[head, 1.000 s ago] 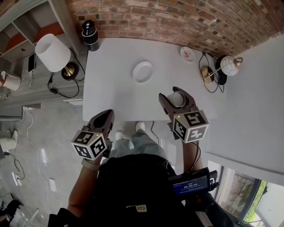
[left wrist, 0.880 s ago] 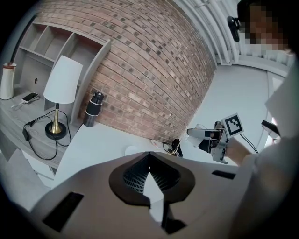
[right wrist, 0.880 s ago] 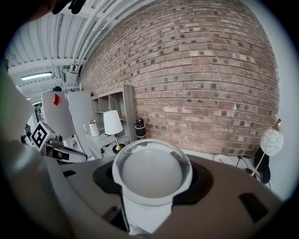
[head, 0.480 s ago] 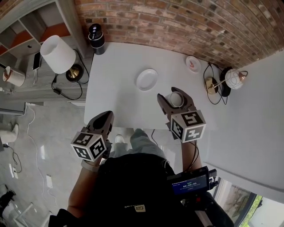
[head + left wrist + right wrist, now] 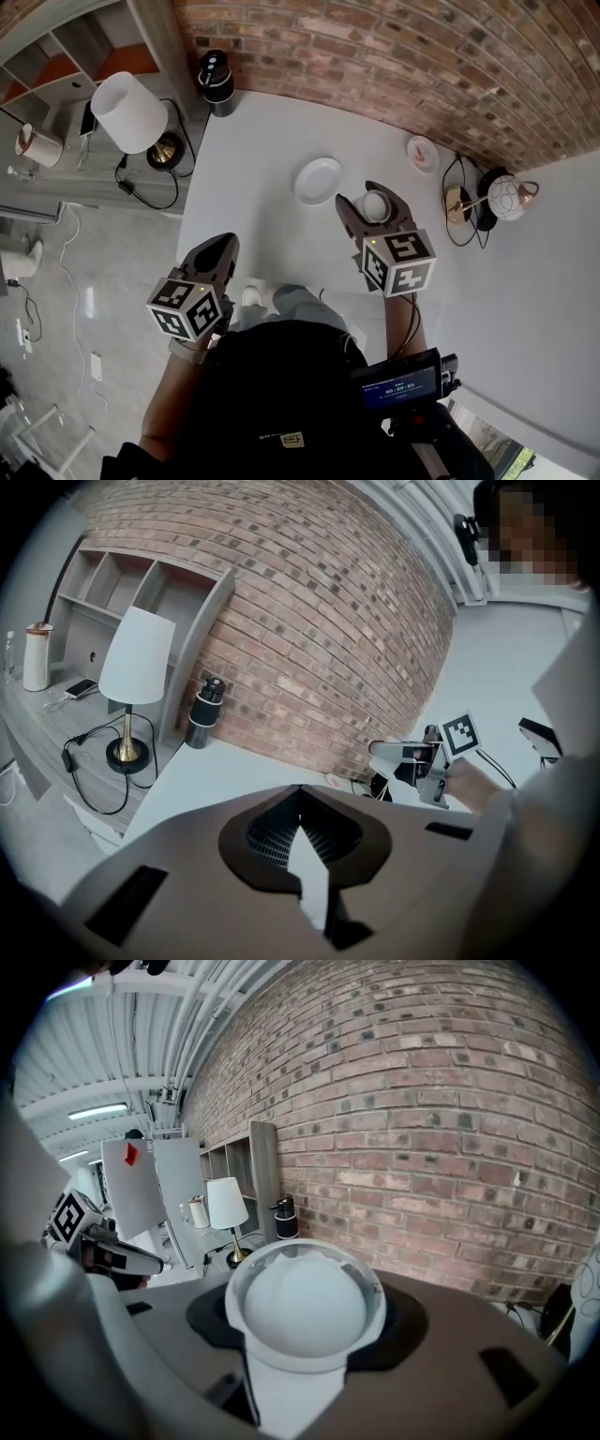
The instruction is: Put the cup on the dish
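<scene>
A white cup (image 5: 375, 205) hangs above the white table (image 5: 253, 141), with my right gripper (image 5: 367, 195) shut on it. In the right gripper view the cup (image 5: 305, 1302) fills the gap between the jaws, with its open mouth facing the camera. The white oval dish (image 5: 318, 180) lies bare on the table just left of and beyond the cup. My left gripper (image 5: 216, 251) hovers at the table's near left edge. Its jaws (image 5: 300, 789) meet at the tips with nothing between them.
A small saucer (image 5: 422, 153) sits at the table's far right. A dark bottle (image 5: 217, 70) stands at the far left corner by the brick wall. A white-shaded lamp (image 5: 129, 98) stands left of the table, and a globe lamp (image 5: 509, 197) to its right.
My right gripper has carried the cup farther from me and closer to the dish. The left gripper has stayed in place.
</scene>
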{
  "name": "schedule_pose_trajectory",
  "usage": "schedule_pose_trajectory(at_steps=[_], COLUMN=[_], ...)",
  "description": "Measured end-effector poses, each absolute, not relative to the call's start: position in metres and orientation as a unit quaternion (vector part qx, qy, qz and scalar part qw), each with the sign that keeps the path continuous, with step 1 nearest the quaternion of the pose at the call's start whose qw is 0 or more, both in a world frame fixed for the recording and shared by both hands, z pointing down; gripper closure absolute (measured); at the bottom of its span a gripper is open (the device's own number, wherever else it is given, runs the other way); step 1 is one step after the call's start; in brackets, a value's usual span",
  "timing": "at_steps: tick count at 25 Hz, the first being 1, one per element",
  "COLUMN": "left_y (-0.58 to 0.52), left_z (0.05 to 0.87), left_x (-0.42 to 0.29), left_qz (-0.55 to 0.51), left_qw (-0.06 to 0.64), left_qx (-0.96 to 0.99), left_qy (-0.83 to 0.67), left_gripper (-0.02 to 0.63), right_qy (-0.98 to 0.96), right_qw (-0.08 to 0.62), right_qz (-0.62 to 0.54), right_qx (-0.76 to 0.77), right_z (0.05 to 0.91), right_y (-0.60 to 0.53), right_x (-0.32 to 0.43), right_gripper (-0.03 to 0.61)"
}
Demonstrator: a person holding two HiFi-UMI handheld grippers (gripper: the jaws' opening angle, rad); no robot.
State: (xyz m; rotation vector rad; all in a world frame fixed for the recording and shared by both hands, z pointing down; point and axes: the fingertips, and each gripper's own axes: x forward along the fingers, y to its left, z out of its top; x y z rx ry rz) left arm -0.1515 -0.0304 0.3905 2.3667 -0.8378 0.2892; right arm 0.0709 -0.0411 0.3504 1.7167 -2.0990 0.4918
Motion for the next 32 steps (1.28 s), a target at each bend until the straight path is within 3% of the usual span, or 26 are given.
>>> schedule_pose_trajectory(at_steps=[32], left_y=[-0.058], left_z=[0.39], left_x=[-0.147], left_qz=[0.145], left_qw=[0.295], left_qx=[0.867], left_qy=[-0.375], left_gripper=[0.609], right_qy=[-0.763], right_qw=[0.226], right_qz=[0.194], right_qx=[0.573], right_z=[0.448], right_y=[-0.136], right_x=[0.1], right_gripper=[0.324])
